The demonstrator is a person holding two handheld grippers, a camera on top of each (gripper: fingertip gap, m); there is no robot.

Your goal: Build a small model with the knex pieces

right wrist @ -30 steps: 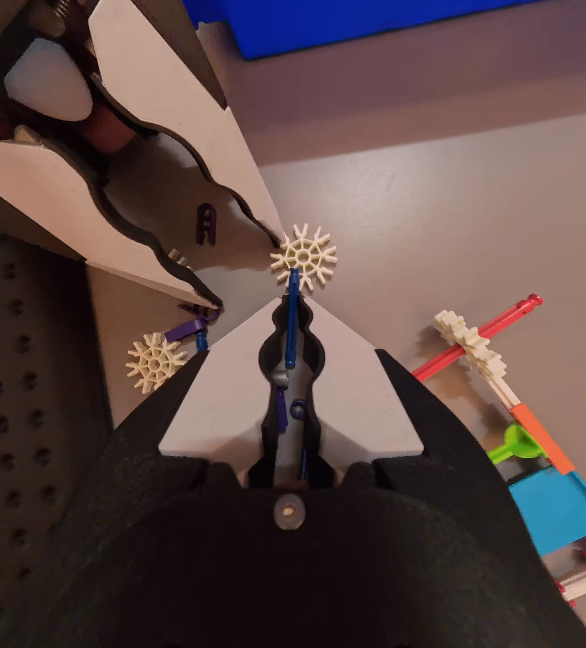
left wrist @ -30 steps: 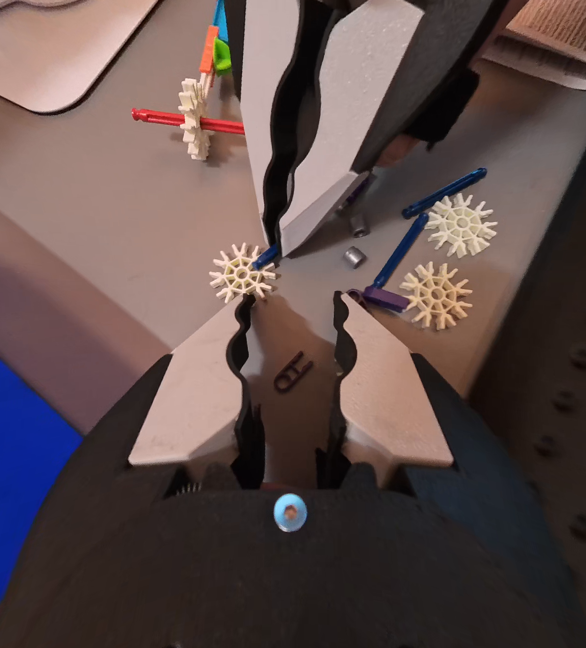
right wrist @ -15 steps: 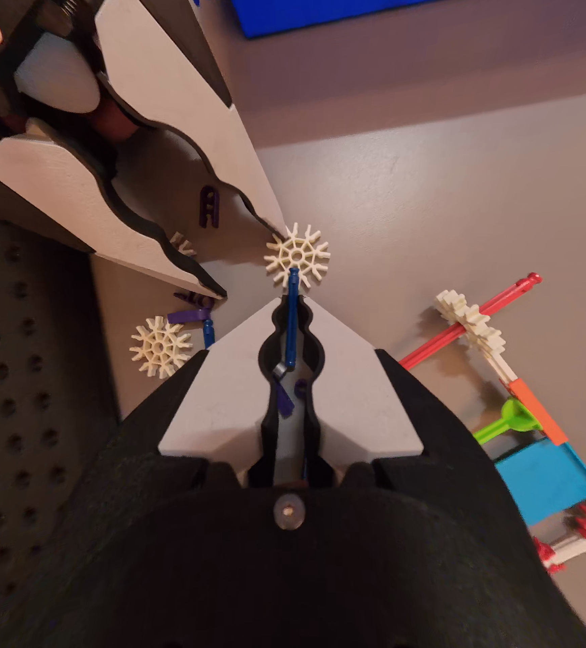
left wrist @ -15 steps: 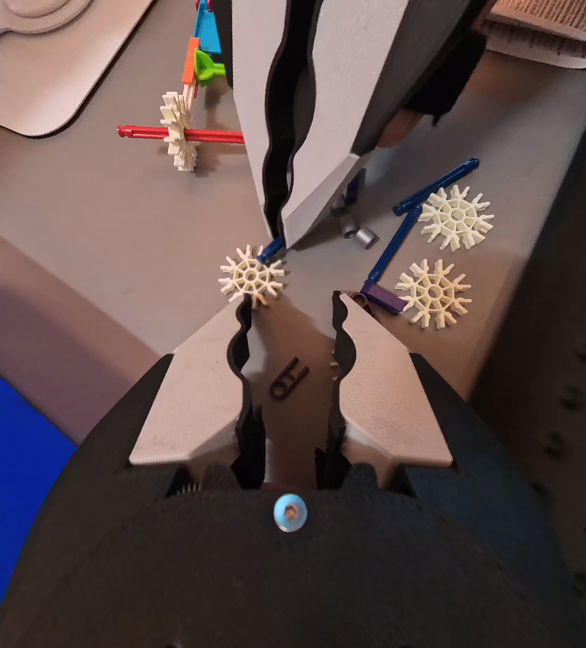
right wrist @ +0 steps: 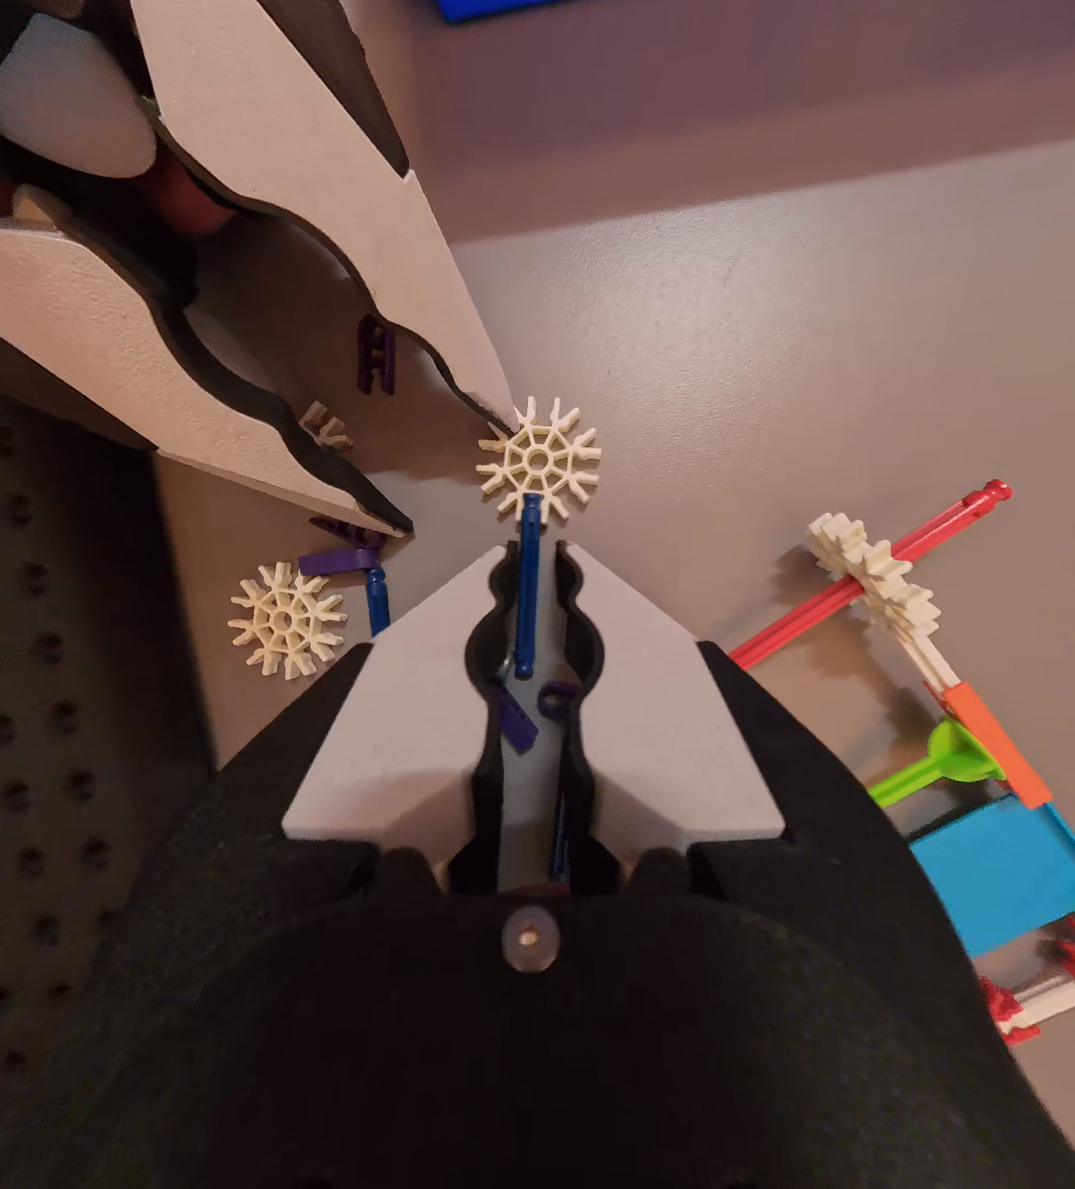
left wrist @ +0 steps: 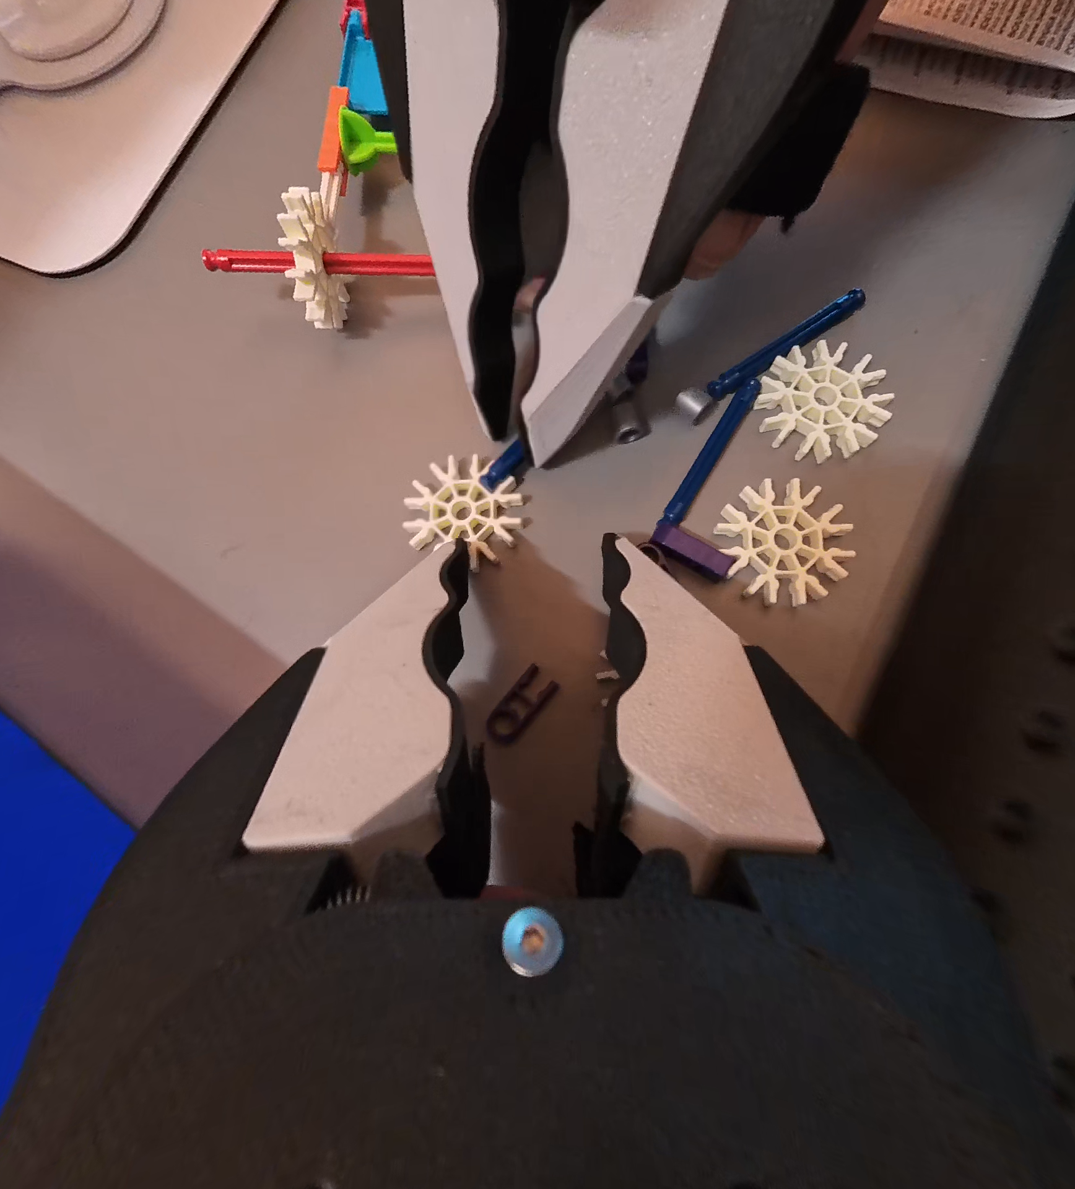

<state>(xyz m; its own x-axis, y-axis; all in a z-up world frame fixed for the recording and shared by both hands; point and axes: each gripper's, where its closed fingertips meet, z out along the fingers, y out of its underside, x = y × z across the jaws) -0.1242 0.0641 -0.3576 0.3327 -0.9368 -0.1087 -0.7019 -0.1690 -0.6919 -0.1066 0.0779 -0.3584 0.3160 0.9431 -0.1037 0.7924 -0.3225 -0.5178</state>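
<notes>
Right hand-held gripper (right wrist: 532, 547): its two fingers are pinched narrow on a short dark-blue plastic rod (right wrist: 527, 579), gripped along its length so the free end points straight ahead.
Rod tip: seated in, or pressed against, a rim slot of the cream plastic snowflake-shaped connector (right wrist: 538, 460); whether it has clicked home cannot be told.
Left hand-held gripper (left wrist: 532, 553): fingers spread wide with nothing between them; one fingertip (left wrist: 454, 556) touches the connector's rim on the side opposite the rod, apparently as a stop so the flat piece does not slide.
Snowflake connector: lies flat on the worktop (left wrist: 200, 412), between the two gripper tips.
Purple clip (left wrist: 519, 701): a small dark-purple plastic clip lies loose on the worktop, behind the connector, in the open gap of the left gripper.
Spare parts: to the connector's right in the left wrist view, two more cream snowflake connectors (left wrist: 821, 402) (left wrist: 782, 540), two blue rods (left wrist: 786, 341), a purple block-shaped connector (left wrist: 692, 556) and small grey sleeves (left wrist: 692, 405).
Built piece: beyond the connector, a red rod through a cream toothed wheel (right wrist: 869, 569), joined to orange, green and light-blue pieces (right wrist: 1024, 868).
Surface: smooth grey-brown worktop, matte; a dark perforated panel (right wrist: 20, 708) borders it beside the spares.
Room: a blue surface (left wrist: 1, 836) shows past the worktop's edge; printed paper (left wrist: 998, 51) and a pale moulded board (left wrist: 59, 122) lie at the far side.
</notes>
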